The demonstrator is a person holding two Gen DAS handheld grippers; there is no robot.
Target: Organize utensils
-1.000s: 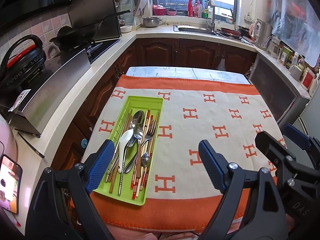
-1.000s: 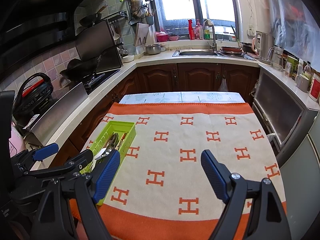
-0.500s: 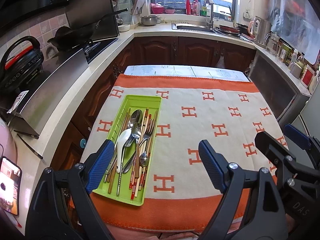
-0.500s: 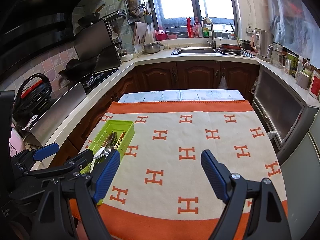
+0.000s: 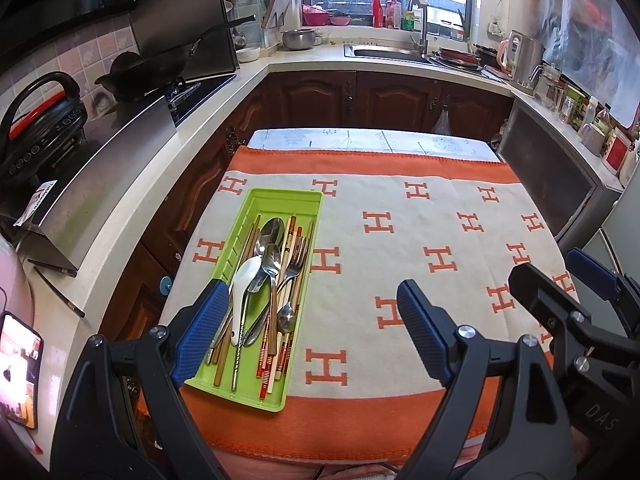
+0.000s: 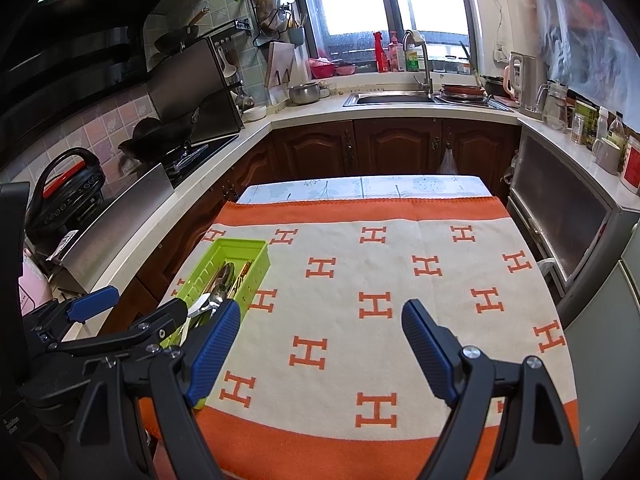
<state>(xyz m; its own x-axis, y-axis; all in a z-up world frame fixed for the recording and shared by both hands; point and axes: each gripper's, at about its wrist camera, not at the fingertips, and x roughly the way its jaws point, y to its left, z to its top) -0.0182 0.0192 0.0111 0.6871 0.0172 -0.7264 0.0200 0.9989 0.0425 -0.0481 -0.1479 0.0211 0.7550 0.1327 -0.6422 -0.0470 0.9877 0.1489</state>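
Tray position: green utensil tray [image 5: 280, 204] on the left part of the orange-and-cream cloth [image 5: 420, 240] covering the desk, long axis running away from the cameras, near end close to the desk's front edge.
Contents: metal spoons [image 5: 271, 236], a white ceramic spoon [image 5: 245, 280], a fork [image 5: 294, 264] and chopsticks [image 5: 289, 344] heaped together lengthwise (unsorted, handles mostly toward the near end).
Left gripper [image 5: 308, 332]: fingers wide apart, nothing between them; left finger overlapping the tray's near-left side in view, contact not discernible.
Right gripper [image 6: 320, 350]: fingers wide apart and empty, hanging over bare cloth, tray off to its left.
Nearer hand: left, judged from both views.
Key relation: utensils ahead and slightly left of the left gripper, lying along its pointing direction.
Next move, as a guess: shift left and down, closing across one handle.
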